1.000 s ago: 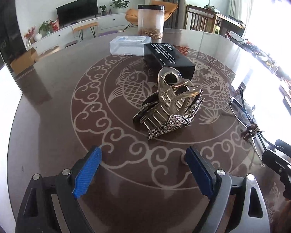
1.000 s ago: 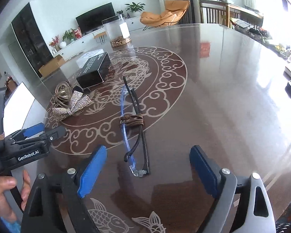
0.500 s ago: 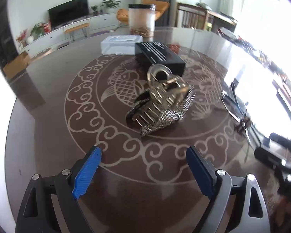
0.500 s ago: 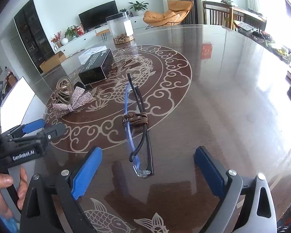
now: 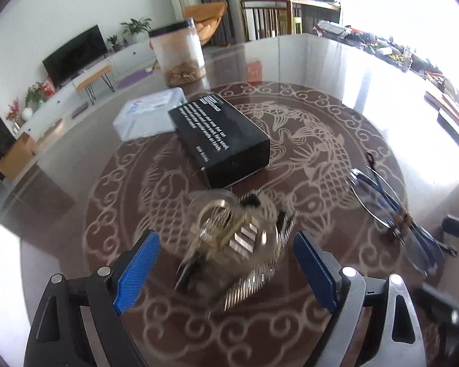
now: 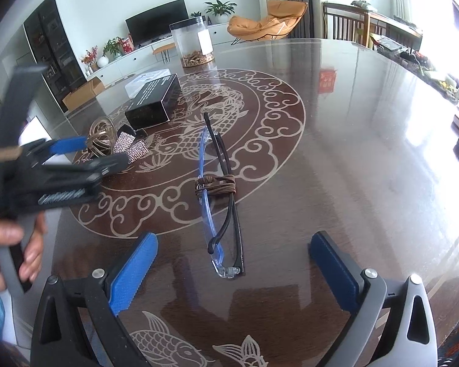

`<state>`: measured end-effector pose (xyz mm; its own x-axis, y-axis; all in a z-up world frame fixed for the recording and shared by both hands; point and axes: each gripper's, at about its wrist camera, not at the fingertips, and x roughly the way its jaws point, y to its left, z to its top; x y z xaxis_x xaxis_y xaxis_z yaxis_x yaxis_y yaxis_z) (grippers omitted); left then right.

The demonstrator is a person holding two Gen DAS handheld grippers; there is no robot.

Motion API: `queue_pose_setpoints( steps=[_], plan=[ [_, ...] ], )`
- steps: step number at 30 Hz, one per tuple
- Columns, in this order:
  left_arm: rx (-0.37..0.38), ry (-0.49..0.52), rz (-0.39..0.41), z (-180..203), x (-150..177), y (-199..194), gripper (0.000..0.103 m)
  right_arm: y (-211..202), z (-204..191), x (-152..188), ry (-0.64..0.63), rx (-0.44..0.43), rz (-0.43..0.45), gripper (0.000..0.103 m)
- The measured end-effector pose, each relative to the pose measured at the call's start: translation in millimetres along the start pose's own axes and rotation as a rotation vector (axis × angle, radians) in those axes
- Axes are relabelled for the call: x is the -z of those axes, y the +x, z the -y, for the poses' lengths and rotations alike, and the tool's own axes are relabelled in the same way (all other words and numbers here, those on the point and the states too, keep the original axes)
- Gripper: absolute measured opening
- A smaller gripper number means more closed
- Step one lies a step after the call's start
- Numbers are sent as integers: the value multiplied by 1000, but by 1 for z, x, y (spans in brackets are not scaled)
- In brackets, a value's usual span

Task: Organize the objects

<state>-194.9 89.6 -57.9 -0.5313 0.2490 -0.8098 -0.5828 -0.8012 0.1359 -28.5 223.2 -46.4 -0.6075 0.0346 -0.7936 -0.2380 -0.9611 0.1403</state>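
A gold hair claw clip with a rhinestone bow [image 5: 238, 241] lies on the dark round table, blurred, between the open fingers of my left gripper [image 5: 226, 263]; it also shows in the right wrist view [image 6: 113, 145]. Two pairs of glasses tied with a brown cord [image 6: 218, 183] lie just ahead of my open, empty right gripper [image 6: 232, 266]; they also show in the left wrist view [image 5: 391, 217]. My left gripper appears in the right wrist view [image 6: 73, 156], around the clip.
A black box [image 5: 223, 137] lies behind the clip, with a clear plastic box [image 5: 150, 116] and a clear jar [image 5: 180, 55] farther back. The table edge [image 6: 456, 244] runs to the right. A hand [image 6: 12, 250] holds the left gripper.
My left gripper has moved forward and down so the clip now sits between its fingers. My right gripper has come slightly closer to the glasses.
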Motion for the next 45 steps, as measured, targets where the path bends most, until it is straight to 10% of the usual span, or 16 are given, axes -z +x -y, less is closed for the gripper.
queue_pose_setpoints(
  steps=[2,4,12,17,19,20,21,28,33,45],
  plan=[
    [26,-10,-2,0,-3,6,85,1,-2,1,-4,2,0,101],
    [60,-31,3,-2,-3,6,58,1,-3,0,-6,3,-1,101],
    [-34,-162,2,-3,41,-31,53,3,-1,0,6,-11,-7,103],
    [-60,-214,16,1,78,-64,53,34,-26,-33,-122,55,-212,102],
    [-47,-238,27,0,85,-77,53,40,-33,-44,-178,67,-206,75],
    [-41,-249,37,-2,87,-85,53,38,-34,-51,-194,53,-181,35],
    [-36,-257,48,-4,89,-92,53,39,-33,-56,-190,52,-197,27],
    [8,-351,111,-27,105,-142,53,17,20,-55,132,-290,-220,27],
    [22,-427,154,-54,117,-179,53,-5,5,-47,161,-362,-214,27],
    [-272,-618,209,-196,198,-288,53,-86,-185,-69,-123,-630,-139,27]
  ],
)
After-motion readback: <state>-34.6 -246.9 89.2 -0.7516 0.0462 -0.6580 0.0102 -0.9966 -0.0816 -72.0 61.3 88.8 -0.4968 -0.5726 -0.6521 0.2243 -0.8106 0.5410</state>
